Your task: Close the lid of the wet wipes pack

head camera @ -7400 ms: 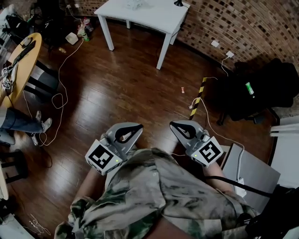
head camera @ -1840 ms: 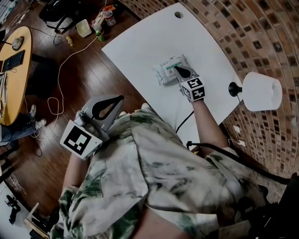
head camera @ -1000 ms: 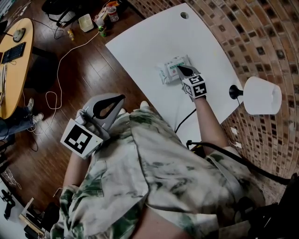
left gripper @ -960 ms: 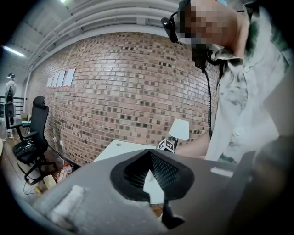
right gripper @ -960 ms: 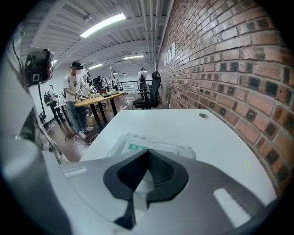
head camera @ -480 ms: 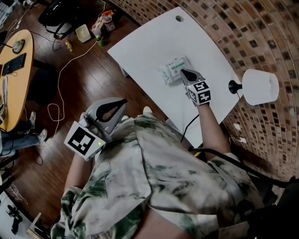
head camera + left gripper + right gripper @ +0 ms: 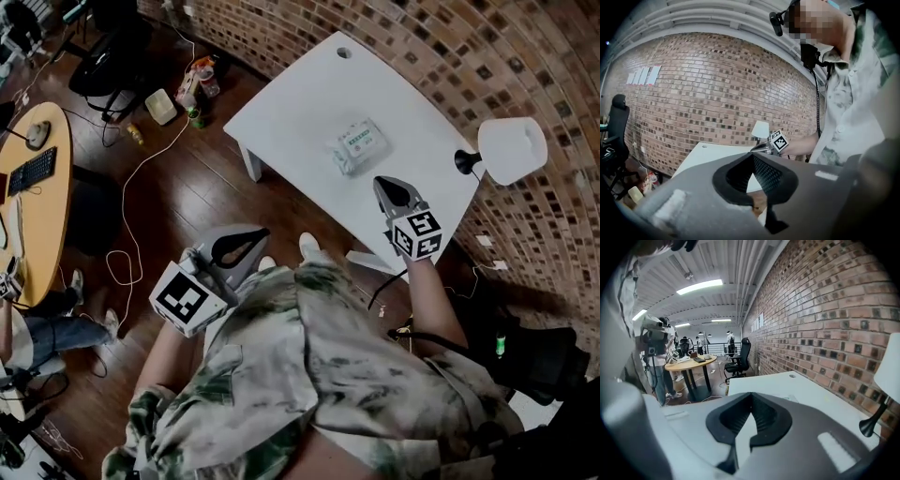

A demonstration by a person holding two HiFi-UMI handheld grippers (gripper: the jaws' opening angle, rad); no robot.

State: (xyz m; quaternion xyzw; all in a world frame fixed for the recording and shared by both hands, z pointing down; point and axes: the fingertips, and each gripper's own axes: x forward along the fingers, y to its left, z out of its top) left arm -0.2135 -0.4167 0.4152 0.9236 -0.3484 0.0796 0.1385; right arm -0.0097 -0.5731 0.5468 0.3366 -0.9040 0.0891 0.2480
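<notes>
**While both jaws sit pinched shut, wipes pack point(image 7: 357, 146) lies mid-desk point(image 7: 281, 103)**

Only the head view shows the pack, apart from the right gripper point(image 7: 389, 190) over the desk's near edge. The left gripper point(image 7: 239, 248) hangs off the desk, over the floor point(image 7: 187, 187); its own view catches the right gripper before the lamp point(image 7: 761, 129). Both hold nothing.

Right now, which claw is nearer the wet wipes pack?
The right claw, over the white table just short of the pack; the left claw is off it, above the floor.
</notes>
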